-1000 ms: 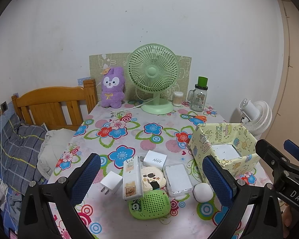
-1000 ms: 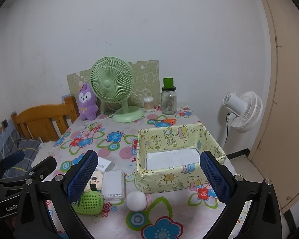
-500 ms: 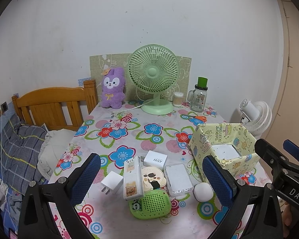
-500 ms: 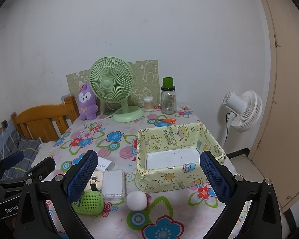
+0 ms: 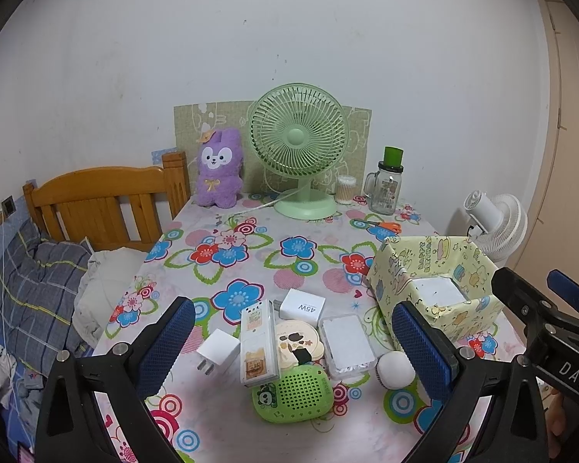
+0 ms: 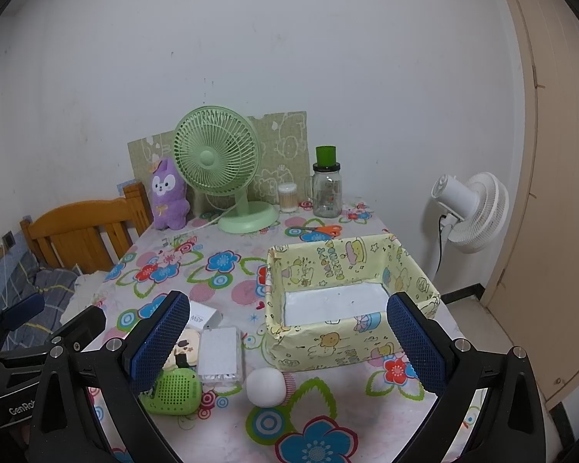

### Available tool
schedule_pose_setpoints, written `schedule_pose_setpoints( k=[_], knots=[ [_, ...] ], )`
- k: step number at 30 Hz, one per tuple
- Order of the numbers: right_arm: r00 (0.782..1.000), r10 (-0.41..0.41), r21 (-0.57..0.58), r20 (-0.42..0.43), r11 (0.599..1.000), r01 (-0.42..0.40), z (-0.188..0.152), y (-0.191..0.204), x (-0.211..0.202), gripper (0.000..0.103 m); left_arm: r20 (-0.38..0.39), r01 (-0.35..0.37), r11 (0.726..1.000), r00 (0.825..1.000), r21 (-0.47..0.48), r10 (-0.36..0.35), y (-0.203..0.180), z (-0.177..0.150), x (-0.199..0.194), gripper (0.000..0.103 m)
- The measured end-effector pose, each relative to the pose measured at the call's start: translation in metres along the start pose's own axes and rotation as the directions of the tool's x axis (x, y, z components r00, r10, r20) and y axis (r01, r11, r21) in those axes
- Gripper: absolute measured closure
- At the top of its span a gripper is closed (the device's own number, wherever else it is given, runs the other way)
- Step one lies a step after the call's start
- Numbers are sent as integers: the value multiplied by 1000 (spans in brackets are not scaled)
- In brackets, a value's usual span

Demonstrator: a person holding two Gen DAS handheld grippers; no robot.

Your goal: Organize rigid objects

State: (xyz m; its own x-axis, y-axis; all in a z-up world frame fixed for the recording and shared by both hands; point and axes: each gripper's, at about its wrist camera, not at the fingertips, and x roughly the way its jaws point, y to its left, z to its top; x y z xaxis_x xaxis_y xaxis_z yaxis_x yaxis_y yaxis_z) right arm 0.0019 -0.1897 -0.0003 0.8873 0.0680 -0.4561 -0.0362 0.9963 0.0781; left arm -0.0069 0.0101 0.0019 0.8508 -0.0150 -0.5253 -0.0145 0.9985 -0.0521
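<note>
Both the left claw (image 5: 293, 341) and the right claw (image 6: 287, 337) are hovering wide open and empty above the surface (image 5: 251, 266). The white ball (image 6: 265, 382) is sitting just beside the yellow box (image 6: 351, 332); it is looking light, smooth and apt to roll, so gripping across its middle seems best. Only the left view is showing the white plug (image 5: 217, 351).

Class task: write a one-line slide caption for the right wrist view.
Open right gripper above a floral table, facing an empty yellow box beside a white ball.
</note>
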Motion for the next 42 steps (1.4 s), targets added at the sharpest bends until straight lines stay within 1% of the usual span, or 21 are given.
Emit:
schedule_pose_setpoints(
  k=[11, 21, 25, 31, 39, 42],
  knots=[
    [1000, 0, 0, -1, 1000, 0, 0, 0, 0, 0, 0, 0, 1000, 1000, 1, 0, -1, 0, 0, 0],
    [1000, 12, 6, -11, 1000, -12, -5, 3, 8, 0, -27, -6, 1000, 1000, 4, 6, 2, -9, 9, 0],
    [999, 23, 2, -27, 1000, -23, -11, 5, 14, 0, -46, -14, 1000, 999, 9, 14, 3, -14, 17, 0],
    [996, 61, 10, -58, 998, -61, -22, 5, 27, 0, -70, -15, 1000, 997, 6, 16, 6, -24, 29, 0],
    [992, 74, 1, -100, 997, -74, -38, 10, 46, 1, -112, -30, 1000, 993, 9, 30, 10, -39, 49, 0],
    [990, 67, -1, -124, 998, -68, -44, 11, 56, 2, -142, -30, 1000, 989, 8, 30, 10, -46, 58, 0]
  ],
)
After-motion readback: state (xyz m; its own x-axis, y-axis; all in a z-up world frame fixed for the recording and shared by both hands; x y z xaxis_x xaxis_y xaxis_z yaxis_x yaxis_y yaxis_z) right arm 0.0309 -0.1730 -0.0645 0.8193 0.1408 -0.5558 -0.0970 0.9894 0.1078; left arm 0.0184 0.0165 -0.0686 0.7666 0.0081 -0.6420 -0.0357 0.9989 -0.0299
